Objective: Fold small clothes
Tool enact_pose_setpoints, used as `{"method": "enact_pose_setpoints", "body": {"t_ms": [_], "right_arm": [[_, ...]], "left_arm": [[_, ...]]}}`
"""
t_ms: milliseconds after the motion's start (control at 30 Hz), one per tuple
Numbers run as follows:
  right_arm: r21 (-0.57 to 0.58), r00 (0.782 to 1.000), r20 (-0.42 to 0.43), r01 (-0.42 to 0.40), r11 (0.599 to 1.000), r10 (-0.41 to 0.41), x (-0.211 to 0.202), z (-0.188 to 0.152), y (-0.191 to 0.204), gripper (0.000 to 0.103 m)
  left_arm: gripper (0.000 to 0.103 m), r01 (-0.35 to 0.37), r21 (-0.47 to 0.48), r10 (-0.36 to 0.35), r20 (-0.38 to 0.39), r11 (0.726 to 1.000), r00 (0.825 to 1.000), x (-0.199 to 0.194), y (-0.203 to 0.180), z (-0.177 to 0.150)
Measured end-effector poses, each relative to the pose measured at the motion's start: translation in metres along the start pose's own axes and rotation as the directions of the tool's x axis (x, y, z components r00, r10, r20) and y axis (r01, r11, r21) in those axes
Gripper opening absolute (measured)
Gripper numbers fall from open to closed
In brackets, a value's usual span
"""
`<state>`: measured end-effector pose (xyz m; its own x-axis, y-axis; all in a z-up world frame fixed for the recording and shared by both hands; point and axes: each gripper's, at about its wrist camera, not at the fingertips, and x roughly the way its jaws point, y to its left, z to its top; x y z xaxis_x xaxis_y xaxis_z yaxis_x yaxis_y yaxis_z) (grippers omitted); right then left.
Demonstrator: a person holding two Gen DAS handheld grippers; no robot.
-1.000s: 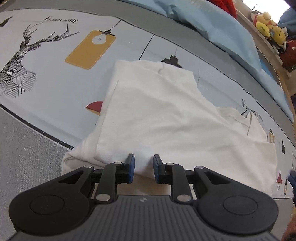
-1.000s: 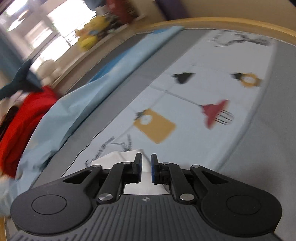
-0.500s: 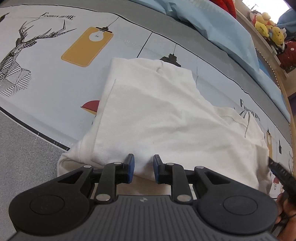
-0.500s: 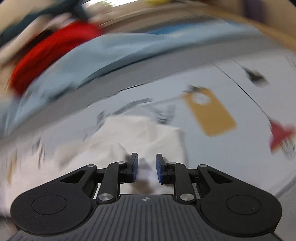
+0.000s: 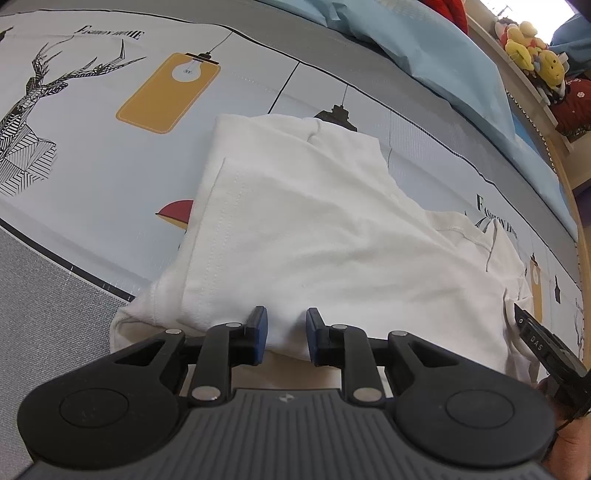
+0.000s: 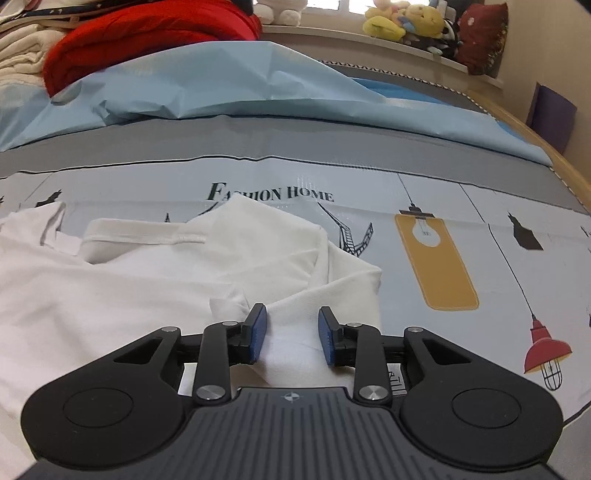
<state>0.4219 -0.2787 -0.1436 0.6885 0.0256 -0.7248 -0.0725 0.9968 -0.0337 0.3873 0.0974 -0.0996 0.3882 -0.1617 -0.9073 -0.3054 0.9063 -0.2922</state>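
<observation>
We work over a printed sheet point(image 5: 92, 192) spread ahead of both sets of fingers; beyond it lies a blue cover point(image 6: 229, 81), with a red bundle point(image 6: 147, 33) and plush toys point(image 6: 402, 22) farther back; the white shirt point(image 5: 303, 229) lies half folded on the sheet, reaching from our fingertips forward; our left gripper point(image 5: 283, 334) has its fingers clamped on a bunched fold at the shirt's near edge; our right gripper point(image 6: 289, 334) is opening, its fingers apart, with shirt cloth between them and one pad touching it.
</observation>
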Motion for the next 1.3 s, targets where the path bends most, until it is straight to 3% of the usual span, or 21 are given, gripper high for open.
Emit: {"method": "enact_pose_setpoints", "body": {"t_ms": [67, 200, 300, 433, 500, 633, 733, 867, 933, 967, 1100, 1300], "right_arm": [[-0.042, 1.0, 0.007, 0.001, 0.999, 0.0, 0.0, -0.002, 0.003, 0.032], [-0.03, 1.0, 0.019, -0.02, 0.999, 0.02, -0.001, -0.002, -0.004, 0.001], [0.084, 0.996, 0.093, -0.021, 0.996, 0.014, -0.011, 0.002, -0.022, 0.0], [0.256, 0.973, 0.21, 0.044, 0.966, -0.1, -0.033, 0.013, -0.059, 0.0], [0.346, 0.97, 0.21, 0.045, 0.937, -0.124, -0.034, 0.012, -0.08, 0.0], [0.457, 0.961, 0.149, 0.141, 0.878, -0.232, -0.03, 0.004, -0.106, 0.003], [0.533, 0.974, 0.159, 0.05, 0.845, -0.159, -0.035, -0.001, -0.121, 0.004], [0.477, 0.988, 0.151, -0.062, 0.877, -0.012, -0.04, 0.0, -0.117, 0.009], [0.468, 0.994, 0.088, -0.104, 0.877, 0.071, -0.036, 0.0, -0.113, 0.031], [0.474, 0.993, 0.063, -0.121, 0.872, 0.103, -0.036, -0.002, -0.113, 0.035], [0.468, 0.987, 0.031, -0.152, 0.87, 0.156, -0.051, -0.008, -0.111, 0.036], [0.288, 0.966, -0.033, -0.236, 0.928, 0.256, -0.077, -0.021, -0.099, 0.036]], "left_arm": [[0.023, 0.002, 0.0, -0.002, -0.001, 1.0, 1.0, 0.0, 0.001, 0.0], [0.023, 0.002, -0.01, -0.002, -0.001, 1.0, 1.0, -0.001, 0.002, 0.001], [0.023, 0.002, -0.013, -0.002, 0.001, 1.0, 1.0, -0.001, 0.002, 0.001], [0.023, -0.003, -0.023, 0.003, 0.01, 1.0, 1.0, -0.004, 0.006, 0.002], [0.023, 0.004, -0.026, -0.004, 0.013, 1.0, 1.0, -0.005, 0.006, 0.002], [0.023, 0.004, -0.023, -0.004, 0.017, 1.0, 1.0, -0.008, 0.005, 0.002], [0.023, 0.008, -0.029, -0.007, 0.021, 1.0, 1.0, -0.011, 0.006, 0.004], [0.023, 0.004, -0.039, -0.003, 0.039, 0.999, 0.999, -0.016, 0.008, 0.007], [0.026, 0.008, -0.054, -0.005, 0.054, 0.999, 0.999, -0.02, 0.012, 0.009], [0.027, 0.009, -0.059, -0.006, 0.058, 0.998, 0.998, -0.021, 0.014, 0.01], [0.032, 0.01, -0.102, -0.002, 0.076, 0.995, 0.997, -0.026, 0.03, 0.019], [0.032, 0.044, -0.129, -0.035, 0.071, 0.991, 0.997, -0.027, 0.045, 0.026]]}}
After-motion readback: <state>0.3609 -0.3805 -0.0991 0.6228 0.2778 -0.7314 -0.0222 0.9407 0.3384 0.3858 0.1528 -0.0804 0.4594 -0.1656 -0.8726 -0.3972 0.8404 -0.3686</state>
